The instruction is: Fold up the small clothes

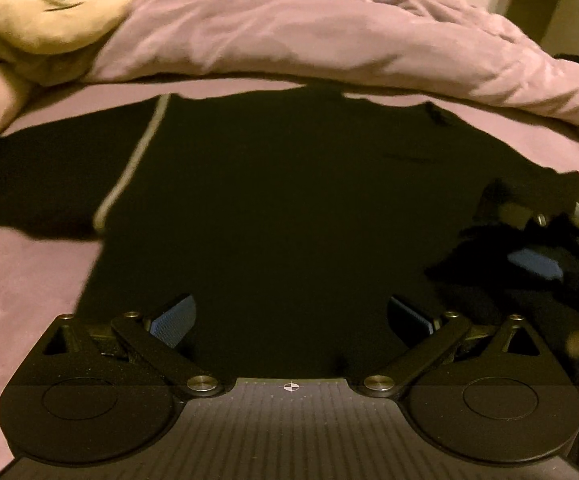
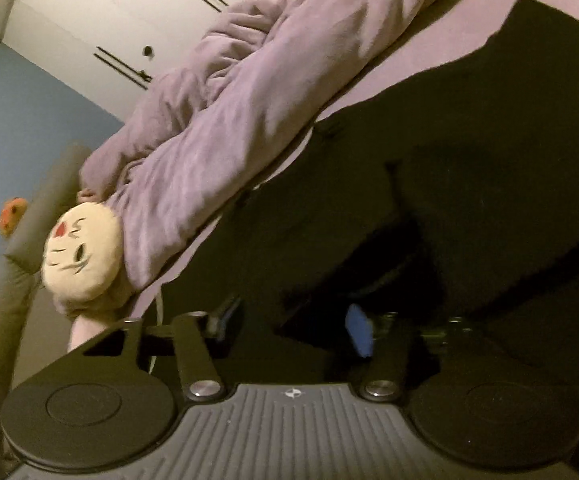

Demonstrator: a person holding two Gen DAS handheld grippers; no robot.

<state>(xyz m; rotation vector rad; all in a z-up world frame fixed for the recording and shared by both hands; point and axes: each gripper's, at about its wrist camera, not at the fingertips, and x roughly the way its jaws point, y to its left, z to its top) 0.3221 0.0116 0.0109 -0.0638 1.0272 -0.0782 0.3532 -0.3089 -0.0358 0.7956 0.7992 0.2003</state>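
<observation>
A black garment [image 1: 289,200] with a thin white stripe [image 1: 129,168] lies spread flat on the pink bed sheet [image 1: 21,280]. My left gripper [image 1: 291,316] hovers over its near part, open, with nothing between the blue pads. My right gripper [image 2: 291,330] is rolled sideways low over the same black garment [image 2: 469,160]. Its jaws stand apart and the pads press on nothing. A raised fold of black cloth [image 2: 369,264] lies just ahead of its right pad. In the left wrist view the right gripper shows at the right edge, with one blue pad [image 1: 533,265] among bunched black cloth.
A heaped pink duvet [image 1: 329,40] runs along the far side of the garment. A cream-faced plush toy [image 1: 61,4] lies at its left end. Beyond stand white wardrobe doors [image 2: 109,8], a blue wall [image 2: 29,120] and an olive headboard [image 2: 53,196].
</observation>
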